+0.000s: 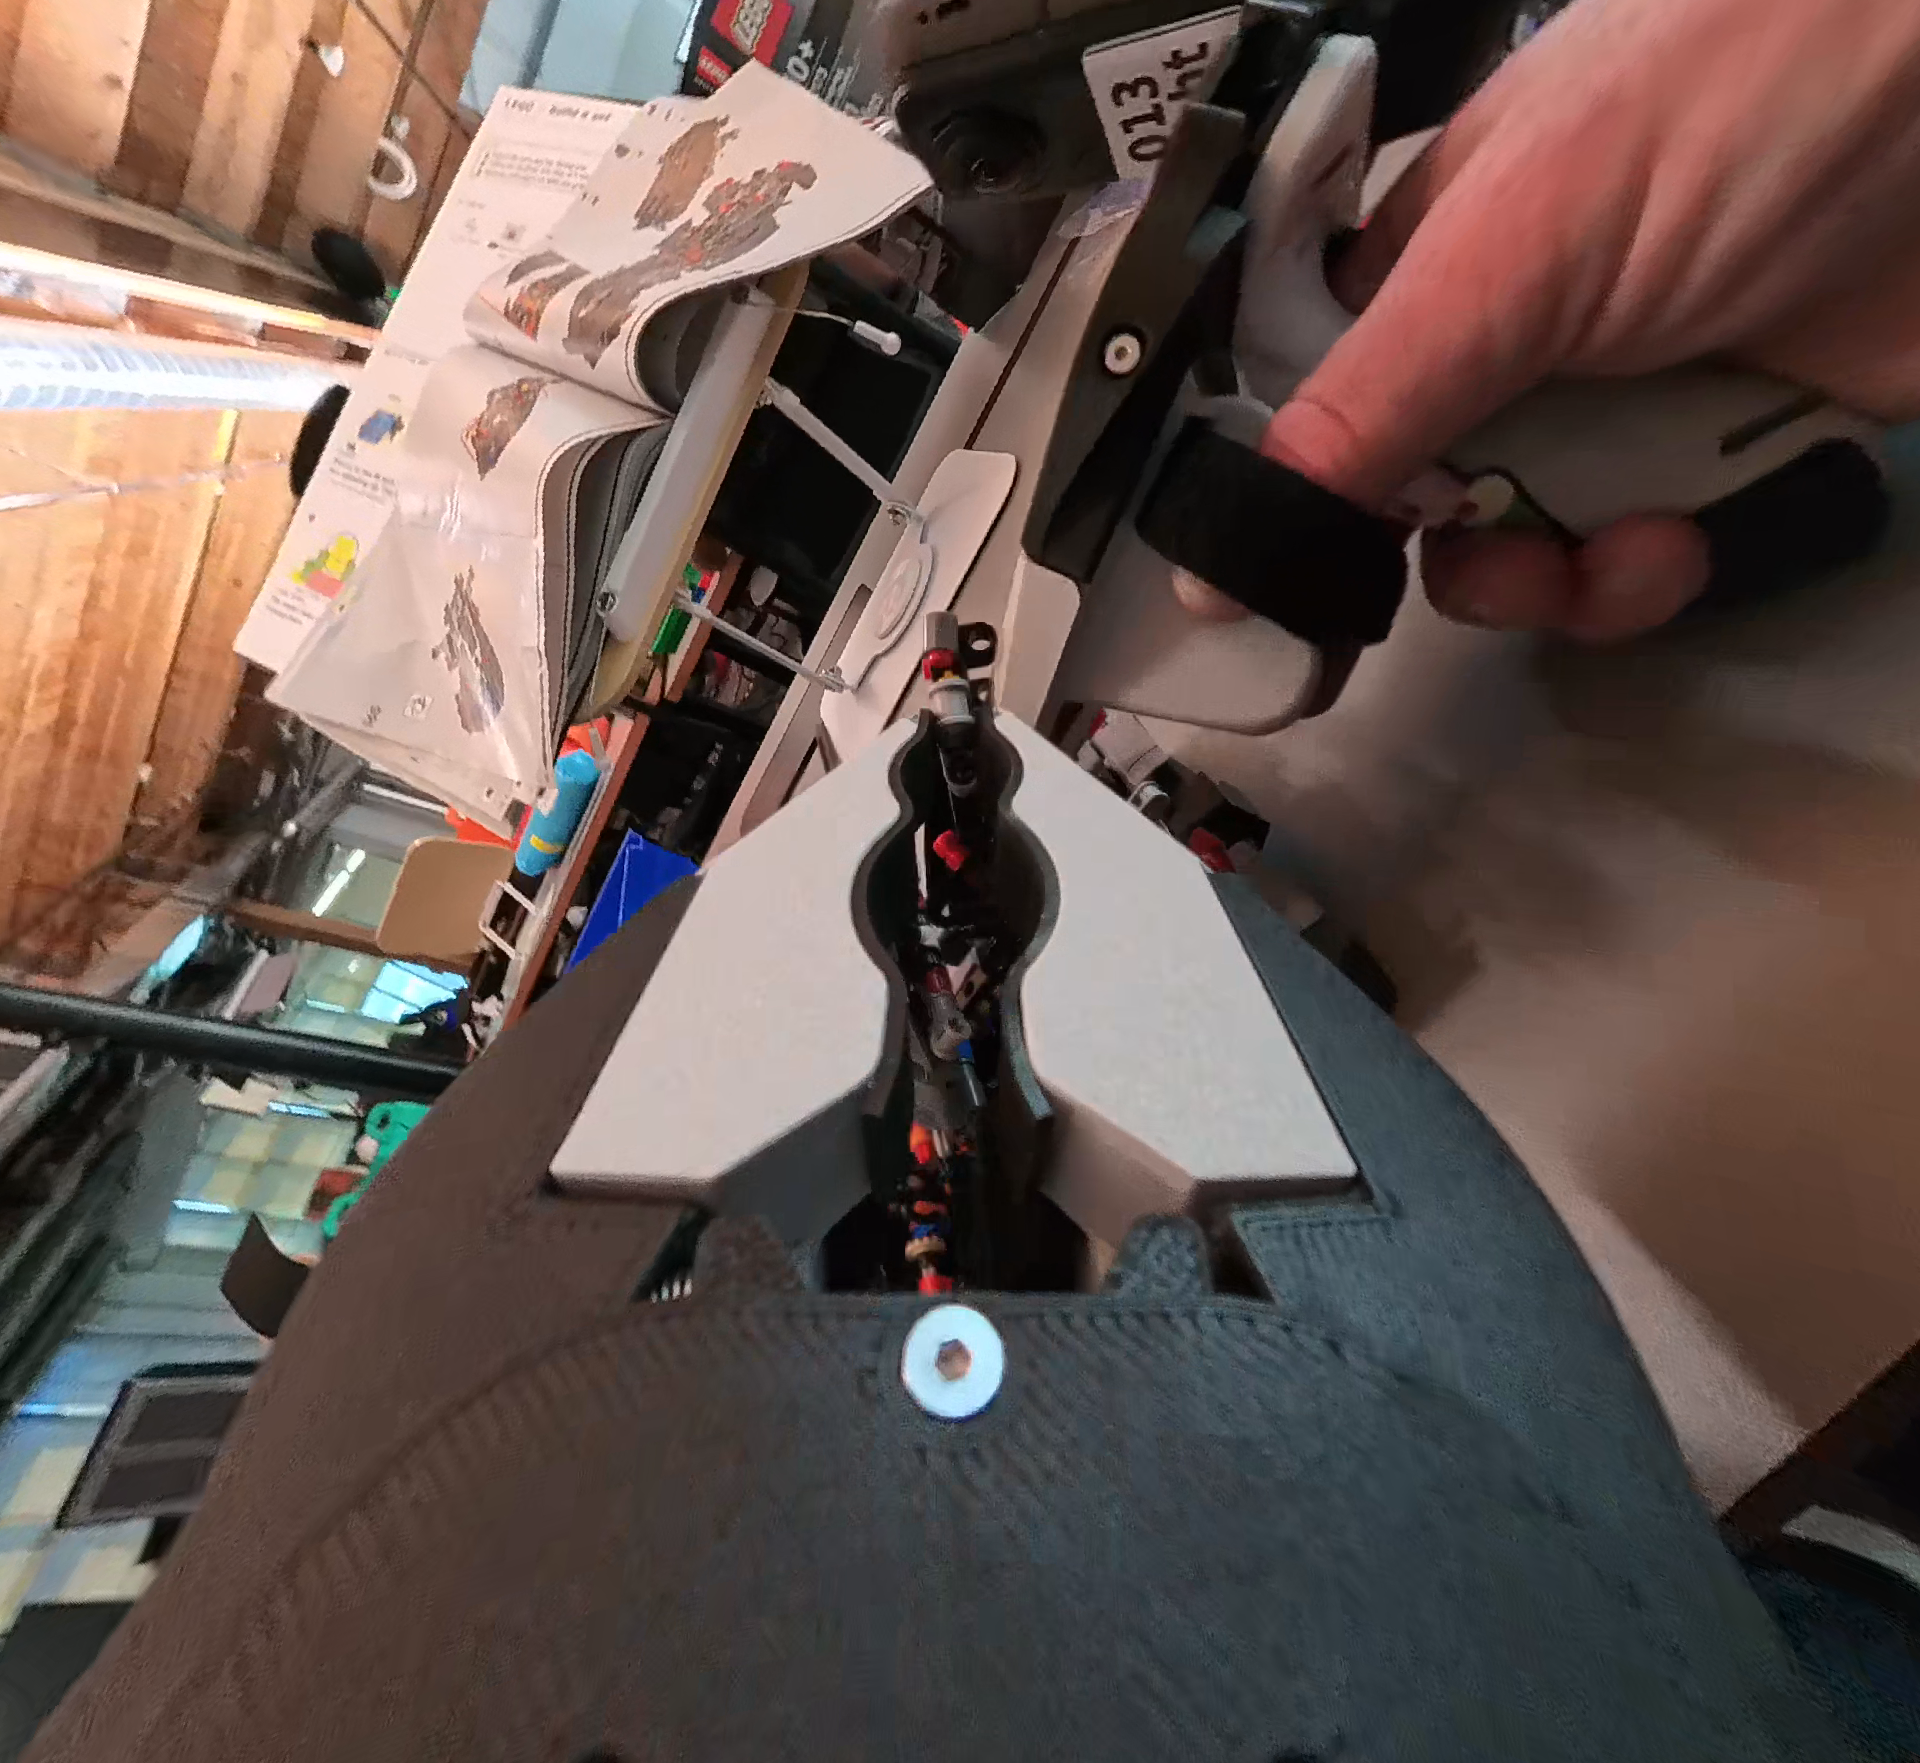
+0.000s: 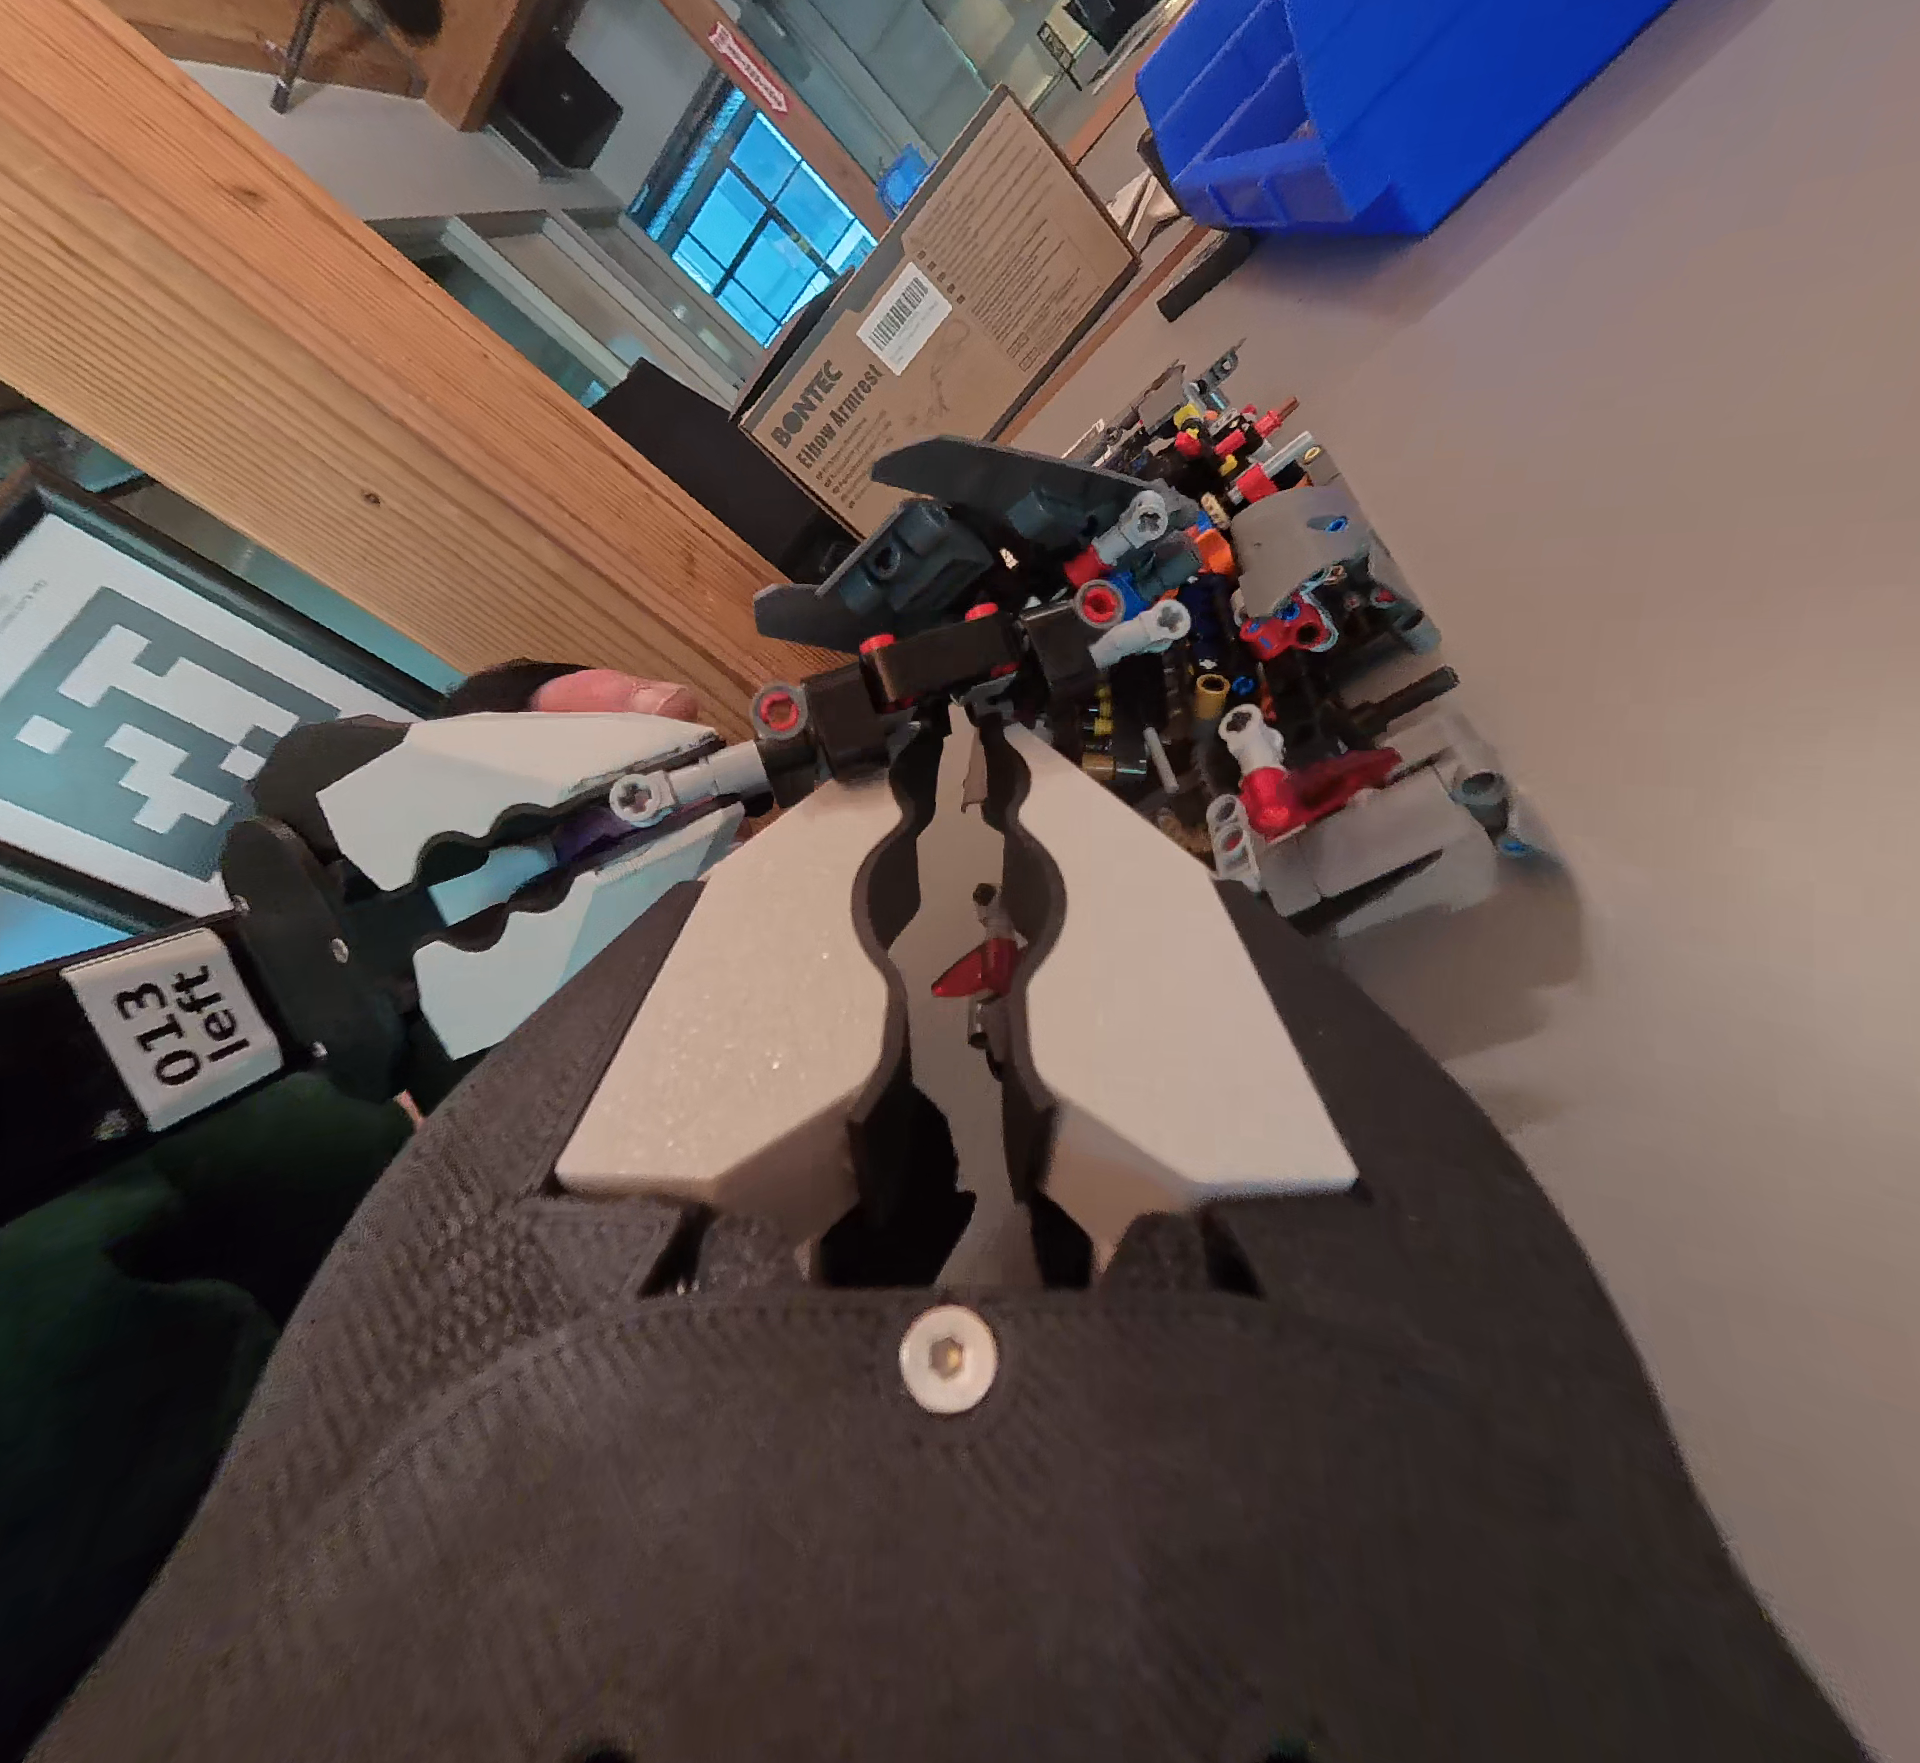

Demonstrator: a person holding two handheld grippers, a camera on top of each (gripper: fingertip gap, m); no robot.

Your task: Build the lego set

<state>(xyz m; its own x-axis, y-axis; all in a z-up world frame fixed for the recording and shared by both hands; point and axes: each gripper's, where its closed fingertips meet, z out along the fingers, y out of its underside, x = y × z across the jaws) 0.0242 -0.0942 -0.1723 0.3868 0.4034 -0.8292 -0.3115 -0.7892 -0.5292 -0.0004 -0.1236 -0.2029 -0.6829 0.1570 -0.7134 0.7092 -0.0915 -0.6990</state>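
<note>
Currently both grippers, left (image 2: pixel 665 794) and right (image 2: pixel 977 757), have fingers clamped on the subassembly (image 2: pixel 935 653); keep holds steady, press pins square, no twisting.

Black printed gripper (image 2: pixel 977 757), pale grey fingers (image 2: pixel 748 996), silver screw (image 2: pixel 948 1360)

Grey table (image 2: pixel 1662 570) bearing lego build (image 2: pixel 1340 674), blue bins (image 2: pixel 1455 51).

Glossy plastic lego assembly (image 2: pixel 935 653), matt table (image 2: pixel 1662 778)
</note>
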